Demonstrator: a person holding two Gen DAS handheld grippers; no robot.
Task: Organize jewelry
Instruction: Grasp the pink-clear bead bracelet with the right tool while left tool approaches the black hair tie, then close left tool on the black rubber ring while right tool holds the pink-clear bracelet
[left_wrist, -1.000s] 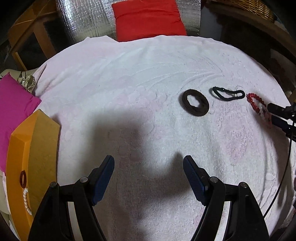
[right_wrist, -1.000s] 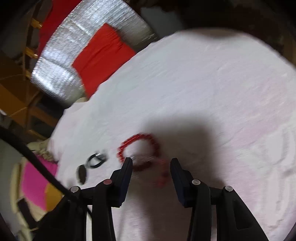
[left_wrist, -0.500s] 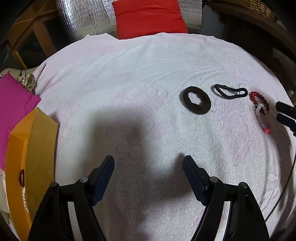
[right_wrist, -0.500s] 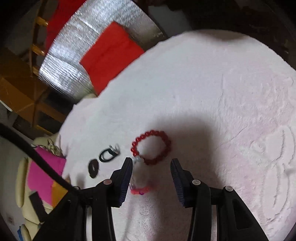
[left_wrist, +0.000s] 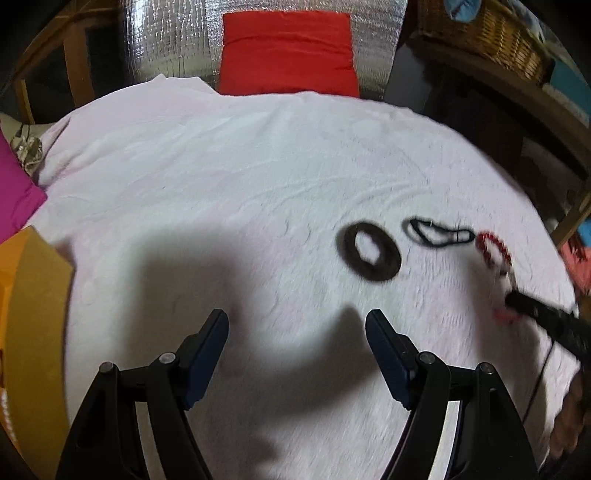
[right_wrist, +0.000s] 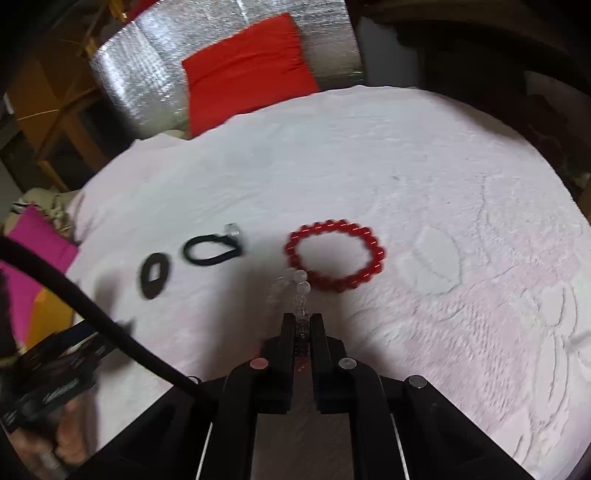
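My right gripper (right_wrist: 302, 320) is shut on a clear and pink bead bracelet (right_wrist: 298, 286), whose clear beads hang out in front of the jaws. A red bead bracelet (right_wrist: 334, 255) lies on the white towel (right_wrist: 406, 166) just beyond. A thin black hair tie (right_wrist: 212, 249) and a thick dark brown hair tie (right_wrist: 154, 275) lie to its left. My left gripper (left_wrist: 297, 325) is open and empty over the towel. In its view the brown tie (left_wrist: 373, 251), black tie (left_wrist: 439, 234) and red bracelet (left_wrist: 493, 249) lie ahead right, with the right gripper (left_wrist: 517, 302) beside them.
An orange box (left_wrist: 33, 314) stands at the left edge of the towel, next to a magenta cushion (left_wrist: 14, 192). A red cushion (left_wrist: 288, 51) leans on silver foil at the back. A wicker basket (left_wrist: 487, 33) is at the far right.
My right gripper has closed on the clear and pink bracelet and moved in toward it. The left gripper view has shifted a little; its jaws stay open.
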